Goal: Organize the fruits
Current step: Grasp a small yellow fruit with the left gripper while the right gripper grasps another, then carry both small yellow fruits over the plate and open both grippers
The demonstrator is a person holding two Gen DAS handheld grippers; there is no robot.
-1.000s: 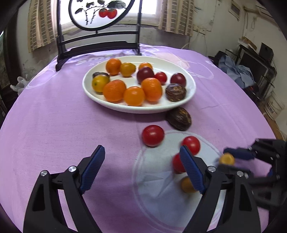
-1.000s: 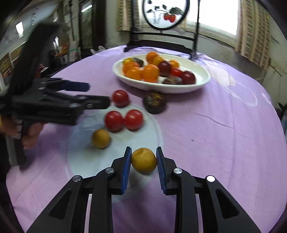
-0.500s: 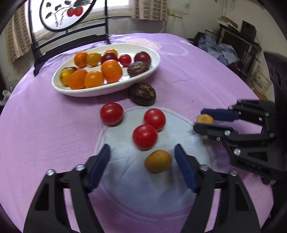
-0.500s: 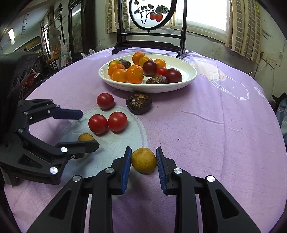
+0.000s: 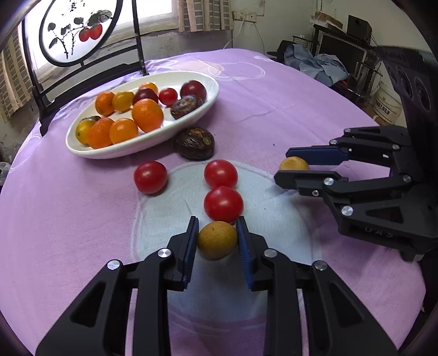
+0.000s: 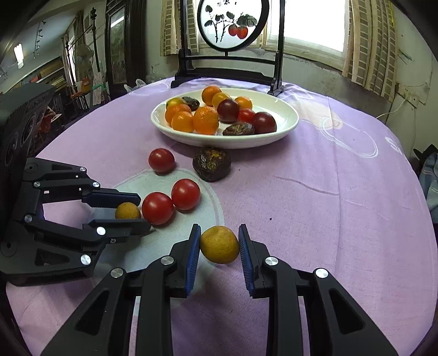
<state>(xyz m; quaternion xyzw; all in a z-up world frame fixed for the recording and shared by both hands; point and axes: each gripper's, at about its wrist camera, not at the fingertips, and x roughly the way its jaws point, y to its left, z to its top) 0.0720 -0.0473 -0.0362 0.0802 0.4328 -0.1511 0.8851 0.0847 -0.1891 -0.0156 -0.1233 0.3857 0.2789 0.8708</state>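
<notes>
My left gripper is closing on a small yellow-brown fruit, its blue pads against both sides, on the pale patch of the purple cloth. That fruit and the left gripper also show in the right wrist view. My right gripper is shut on another yellow fruit, seen from the left as well. Three red tomatoes and a dark wrinkled fruit lie loose. Behind them a white plate holds several oranges and dark fruits.
A black-framed round screen painted with red fruit stands behind the plate at the table's far edge. Beyond the table's right side are heaped clothes and shelves. The purple cloth lies bare to the right of the plate.
The left gripper swung right over the tomatoes and its jaws came together on the small yellow-brown fruit. The right gripper kept still with its yellow fruit.
</notes>
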